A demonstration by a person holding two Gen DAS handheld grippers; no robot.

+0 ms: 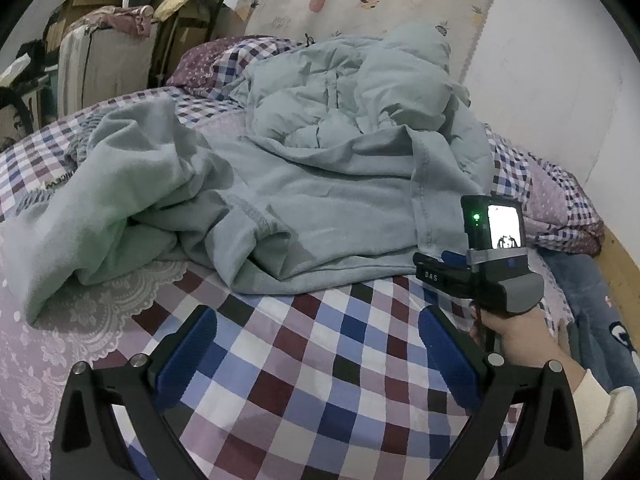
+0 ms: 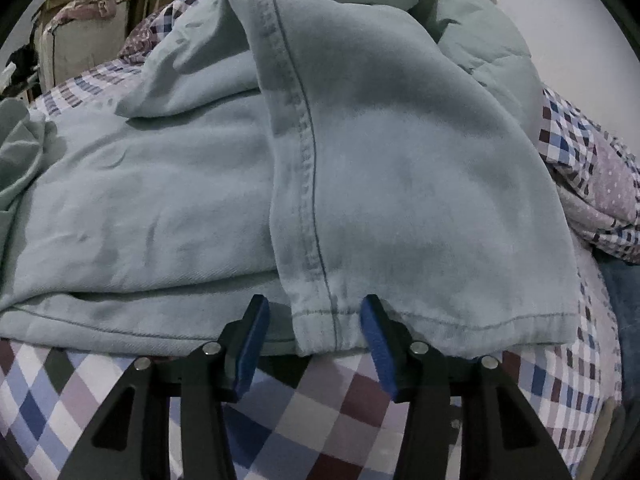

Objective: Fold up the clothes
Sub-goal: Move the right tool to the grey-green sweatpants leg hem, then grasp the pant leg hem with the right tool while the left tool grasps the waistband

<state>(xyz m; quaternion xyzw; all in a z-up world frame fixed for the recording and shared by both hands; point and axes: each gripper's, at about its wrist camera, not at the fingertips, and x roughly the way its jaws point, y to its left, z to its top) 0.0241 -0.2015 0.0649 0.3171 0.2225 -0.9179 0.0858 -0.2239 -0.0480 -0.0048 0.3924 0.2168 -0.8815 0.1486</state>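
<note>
Our right gripper [image 2: 314,320] has its blue fingers [image 2: 250,344] spread apart on either side of the hem of the pale green trousers [image 2: 400,168] without pinching it, while our left gripper [image 1: 318,344] hangs wide open and empty over the checked bed [image 1: 312,360]. We judge the first grab is in hand: next we need to close on the seamed hem corner and pull the crumpled leg flat. The only writing we can read is "DAS" on the right gripper's body.

Left tool [image 1: 318,344] held low and level, blue pads [image 1: 188,350] spread wide with nothing between them. Right tool [image 2: 314,322] gripped from below by a bare hand [image 1: 516,332] in a cream sleeve [image 1: 608,412], its fingers [image 2: 252,340] parted, one each side of a hem.
</note>
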